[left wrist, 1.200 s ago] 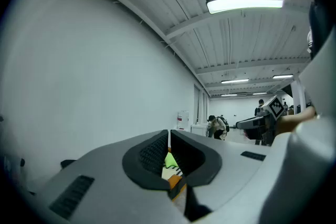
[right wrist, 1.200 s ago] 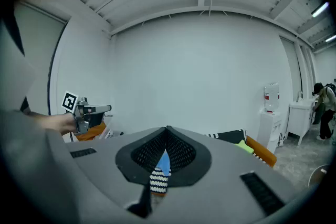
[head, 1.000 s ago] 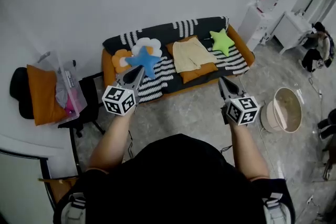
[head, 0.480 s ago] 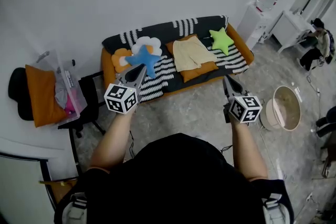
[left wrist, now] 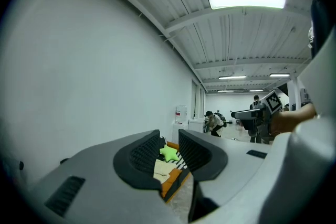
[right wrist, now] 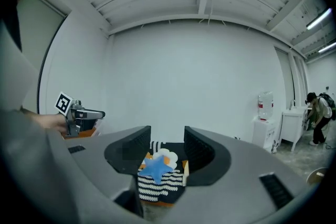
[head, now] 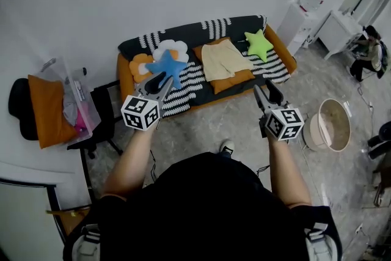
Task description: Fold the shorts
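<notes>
Pale yellow shorts (head: 223, 58) lie spread on an orange cushion (head: 235, 78) on the striped sofa (head: 183, 98), well ahead of both grippers; in the left gripper view the shorts (left wrist: 164, 168) show far off between the jaws. I hold my left gripper (head: 160, 82) level in the air over the floor in front of the sofa's left half. Its jaws have just been opening and stand open with nothing in them. My right gripper (head: 264, 92) hangs before the sofa's right half. Its jaws have likewise just been opening, and nothing is between them.
A blue star cushion (head: 166, 65), a flower cushion (head: 172, 47) and a green star cushion (head: 258, 44) share the sofa. A round basket (head: 330, 126) stands on the floor at right, a water dispenser (head: 302, 15) beyond it. A chair (head: 101, 113) with bags stands left.
Both grippers' jaws were shut and now stand apart. The hands have hardly shifted. A shoe now shows on the floor below.
</notes>
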The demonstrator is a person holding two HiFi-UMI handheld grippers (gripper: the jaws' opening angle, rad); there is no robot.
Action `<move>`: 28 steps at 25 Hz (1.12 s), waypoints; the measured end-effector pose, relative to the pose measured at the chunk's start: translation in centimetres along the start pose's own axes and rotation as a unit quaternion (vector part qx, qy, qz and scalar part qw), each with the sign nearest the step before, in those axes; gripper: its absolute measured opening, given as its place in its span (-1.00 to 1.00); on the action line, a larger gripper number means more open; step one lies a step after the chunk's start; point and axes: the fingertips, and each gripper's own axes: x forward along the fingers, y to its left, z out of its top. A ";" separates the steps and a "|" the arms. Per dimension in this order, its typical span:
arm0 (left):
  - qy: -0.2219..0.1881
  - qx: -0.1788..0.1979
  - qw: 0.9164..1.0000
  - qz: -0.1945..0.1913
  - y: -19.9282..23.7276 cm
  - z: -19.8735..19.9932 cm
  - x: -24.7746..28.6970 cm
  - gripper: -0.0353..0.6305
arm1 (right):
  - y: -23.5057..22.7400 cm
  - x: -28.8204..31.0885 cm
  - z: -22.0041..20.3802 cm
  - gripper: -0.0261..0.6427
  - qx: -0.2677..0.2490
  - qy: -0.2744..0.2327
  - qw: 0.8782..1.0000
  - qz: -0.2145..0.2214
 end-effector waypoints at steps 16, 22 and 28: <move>0.025 0.006 1.000 -0.006 0.5 -0.7 6.7 -0.31 | -6.3 3.6 -1.7 -0.26 0.011 0.016 1.000 -0.004; 0.037 0.006 0.999 -0.002 0.9 -1.1 10.3 -0.30 | -9.7 6.2 -1.9 -0.24 0.012 0.024 1.000 0.002; 0.047 -0.003 0.999 0.009 1.7 -1.6 14.8 -0.28 | -13.4 9.6 -2.6 -0.23 0.011 0.040 0.999 0.015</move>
